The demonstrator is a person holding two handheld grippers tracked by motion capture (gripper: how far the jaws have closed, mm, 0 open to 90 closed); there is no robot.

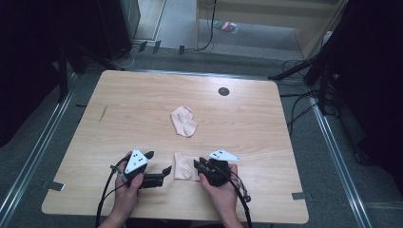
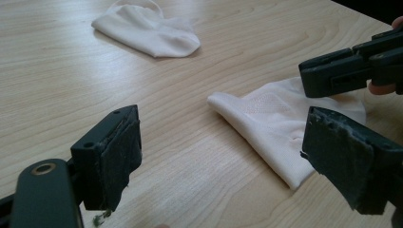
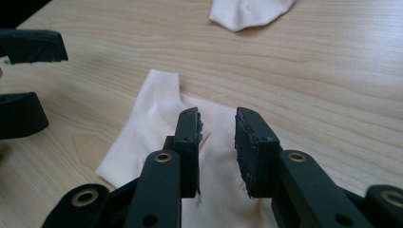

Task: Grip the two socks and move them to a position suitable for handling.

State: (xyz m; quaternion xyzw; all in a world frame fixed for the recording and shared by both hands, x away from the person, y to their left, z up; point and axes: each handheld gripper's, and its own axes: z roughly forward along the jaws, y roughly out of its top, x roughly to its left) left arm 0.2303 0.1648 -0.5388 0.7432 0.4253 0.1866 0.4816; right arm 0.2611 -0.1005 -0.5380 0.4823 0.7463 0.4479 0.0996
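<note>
My high view looks steeply down on the whole table (image 1: 142,95) from my side. Both gripper views sit low, close, facing each other, sharing the near sock (image 1: 183,166) (image 2: 271,128) (image 3: 152,128).

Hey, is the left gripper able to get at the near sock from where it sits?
Probably yes. The left gripper sits open just beside the near sock, with bare table between; the right gripper works the sock's other edge.

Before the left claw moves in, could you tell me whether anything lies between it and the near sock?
Nothing visible does: bare table separates the open left claw from the near sock.
</note>
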